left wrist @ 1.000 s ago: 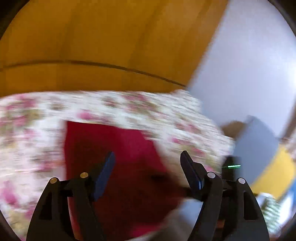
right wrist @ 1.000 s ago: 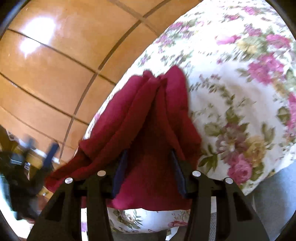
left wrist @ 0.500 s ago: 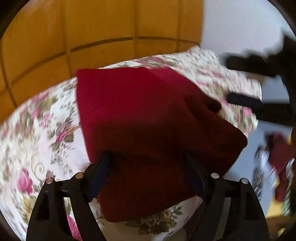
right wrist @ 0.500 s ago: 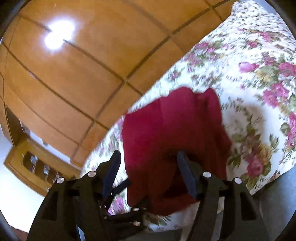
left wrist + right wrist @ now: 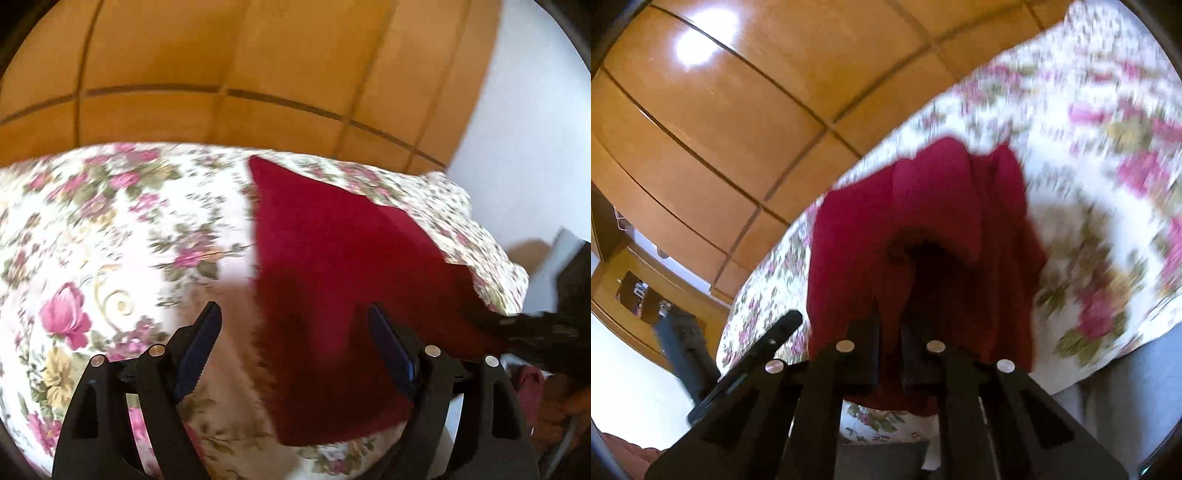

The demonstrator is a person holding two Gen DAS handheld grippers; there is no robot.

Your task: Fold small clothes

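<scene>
The red garment (image 5: 332,280) lay on the flowered bedspread (image 5: 110,229), near the bed's near edge and toward its right corner, with the wooden wardrobe doors (image 5: 221,55) beyond.

In the right wrist view the right hand-held gripper (image 5: 890,339) had just been closing, and its jaws stood pressed together on a bunched fold at the garment's near edge; the cloth rose away from it in soft ridges toward the far side. That hand was plainly the nearer of the two, already fastened to the cloth.

The left hand-held gripper (image 5: 295,343) had just been opening and stood spread wide, pinching nothing. In its own view the garment's left edge ran between its jaws: the left finger hung over bare bedspread, the right finger over red cloth. The garment's long axis seemed to run from the near edge up and away to a far point, slightly leftward.

I judged that the coming move turned on this: the free left edge lay straight ahead of and just below the spread left hand-held gripper, so it needed only to come down and close there while the right one held the other side.
</scene>
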